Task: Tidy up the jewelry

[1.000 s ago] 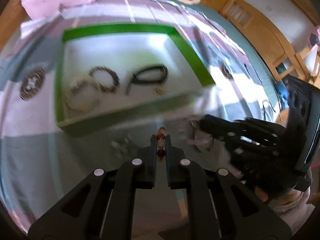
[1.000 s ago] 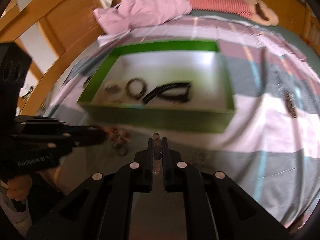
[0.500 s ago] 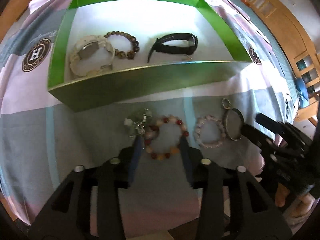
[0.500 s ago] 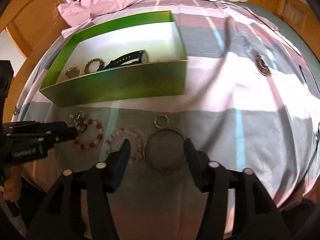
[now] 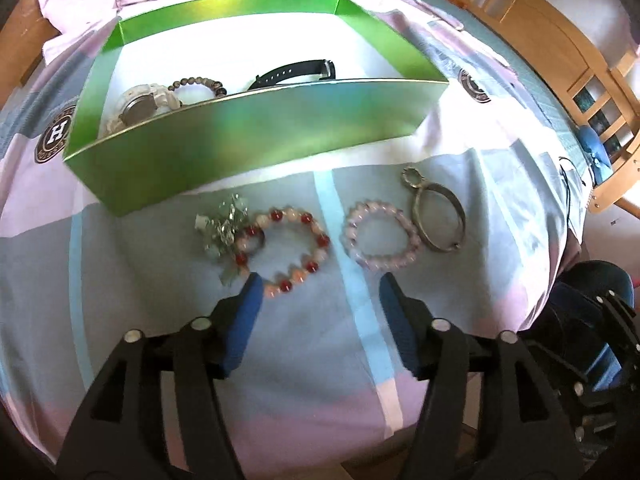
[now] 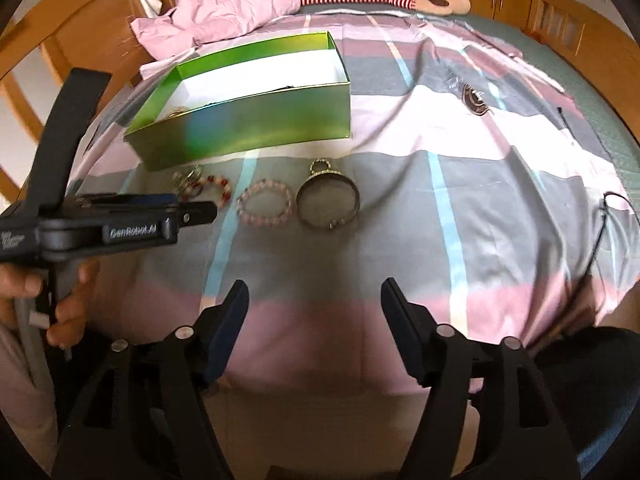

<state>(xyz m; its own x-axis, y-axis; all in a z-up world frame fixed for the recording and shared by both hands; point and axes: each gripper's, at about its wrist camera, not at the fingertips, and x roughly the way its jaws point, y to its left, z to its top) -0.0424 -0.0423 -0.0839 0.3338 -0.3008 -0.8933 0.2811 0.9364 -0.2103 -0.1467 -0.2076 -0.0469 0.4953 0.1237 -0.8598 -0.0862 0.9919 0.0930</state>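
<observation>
Both hand-held grippers gaping empty over the bed

Left hand-held gripper (image 5: 318, 286) is hovering lower centre, red-beaded bracelet (image 5: 290, 246) lying just above; right hand-held gripper (image 6: 314, 292) is hanging nearer the bed's edge.

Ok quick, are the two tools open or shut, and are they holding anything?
Left tool: open, holding nothing, just short of the red bracelet.
Right tool: open, holding nothing, back from the jewelry.
</observation>
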